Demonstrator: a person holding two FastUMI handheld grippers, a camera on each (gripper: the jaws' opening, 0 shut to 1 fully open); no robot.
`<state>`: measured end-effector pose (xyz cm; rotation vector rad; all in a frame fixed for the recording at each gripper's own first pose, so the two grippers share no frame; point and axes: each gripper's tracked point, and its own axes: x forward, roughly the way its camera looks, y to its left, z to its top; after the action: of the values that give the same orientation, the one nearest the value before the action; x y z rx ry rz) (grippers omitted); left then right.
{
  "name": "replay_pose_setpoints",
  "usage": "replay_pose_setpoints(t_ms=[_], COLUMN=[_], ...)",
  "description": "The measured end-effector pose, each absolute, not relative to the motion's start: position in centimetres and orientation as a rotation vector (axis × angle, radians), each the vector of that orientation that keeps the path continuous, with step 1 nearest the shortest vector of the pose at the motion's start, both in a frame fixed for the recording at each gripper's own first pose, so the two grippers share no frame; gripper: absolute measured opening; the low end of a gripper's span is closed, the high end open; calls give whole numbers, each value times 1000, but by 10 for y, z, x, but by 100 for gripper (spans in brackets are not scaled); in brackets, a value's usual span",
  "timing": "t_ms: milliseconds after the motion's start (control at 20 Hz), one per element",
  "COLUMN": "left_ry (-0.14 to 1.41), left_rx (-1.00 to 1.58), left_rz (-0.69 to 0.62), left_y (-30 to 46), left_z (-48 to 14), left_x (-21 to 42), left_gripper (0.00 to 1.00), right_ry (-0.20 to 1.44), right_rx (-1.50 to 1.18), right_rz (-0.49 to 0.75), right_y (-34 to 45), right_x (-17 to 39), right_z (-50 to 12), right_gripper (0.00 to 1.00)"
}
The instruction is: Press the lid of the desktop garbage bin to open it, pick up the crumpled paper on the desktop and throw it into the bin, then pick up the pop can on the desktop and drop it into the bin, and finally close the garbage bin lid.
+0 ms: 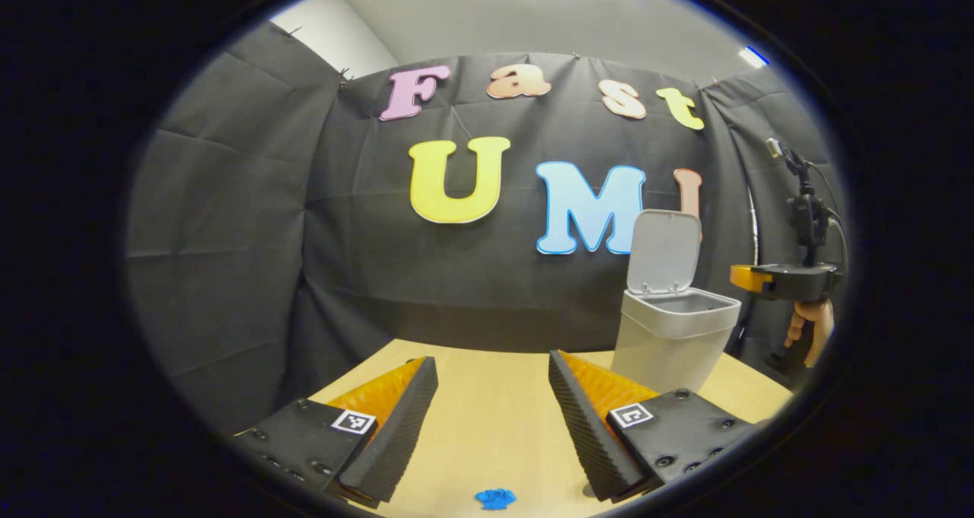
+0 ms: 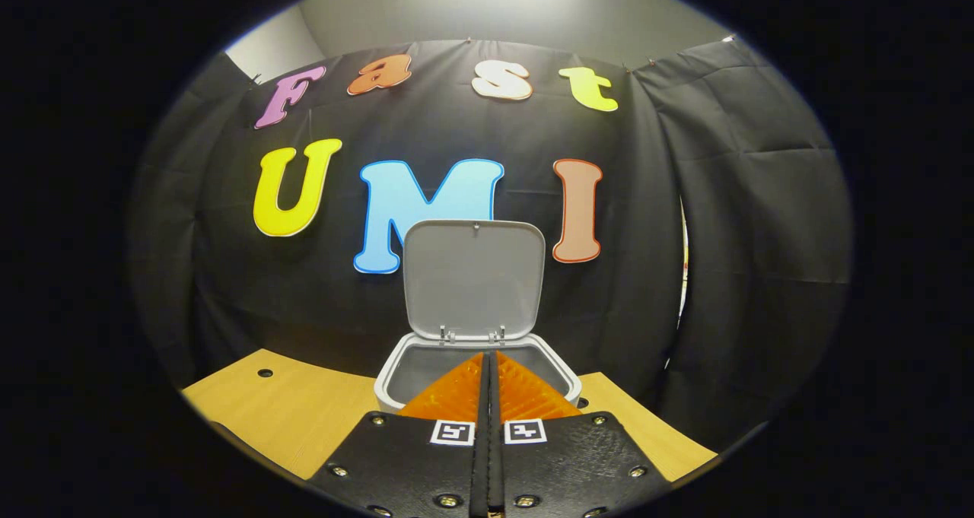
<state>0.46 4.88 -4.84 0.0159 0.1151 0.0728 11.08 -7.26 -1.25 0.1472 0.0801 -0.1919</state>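
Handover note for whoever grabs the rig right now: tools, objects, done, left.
Left tool: open, empty, low over the desk, aimed past the blue crumpled paper lying at the near edge of its view.
Right tool: shut on nothing, fingers together, held over the front rim of the bin.
Bin lid: up, standing upright at the back; what lies inside the bin cannot be made out.
Done: lid opened.
Left: pick up the paper and drop it in, then the pop can, then close the lid.
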Motion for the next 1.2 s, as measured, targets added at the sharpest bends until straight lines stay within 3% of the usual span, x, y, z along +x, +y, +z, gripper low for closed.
replay_pose_setpoints(t_ms=[150,400,600,650,700,850,950,1100,1200], left_ry=[125,129,134,139,146,172,201,254,290], left_rx=[21,16,17,18,18,16,11,17,34], left_rz=[71,68,62,60,59,56,53,35,19], left_y=[48,48,48,49,49,51,52,53,54], left_z=[-55,-61,-65,-66,-69,-82,-96,-122,-141], left_x=[6,8,9,9,9,8,7,5,4], left_gripper=[100,100,100,100,100,96,96,96,96], right_ry=[68,15,-1,5,13,21,22,35,44], right_rx=[109,65,71,77,83,89,85,84,90], right_rz=[-186,-204,-196,-179,-169,-156,-149,-139,-145], right_y=[-65,-62,-56,-51,-49,-41,-35,-26,-22], right_x=[96,77,64,61,56,41,35,27,21], right_z=[-10,6,10,9,6,7,6,5,5], right_gripper=[1,16,22,36,42,51,72,72,83])
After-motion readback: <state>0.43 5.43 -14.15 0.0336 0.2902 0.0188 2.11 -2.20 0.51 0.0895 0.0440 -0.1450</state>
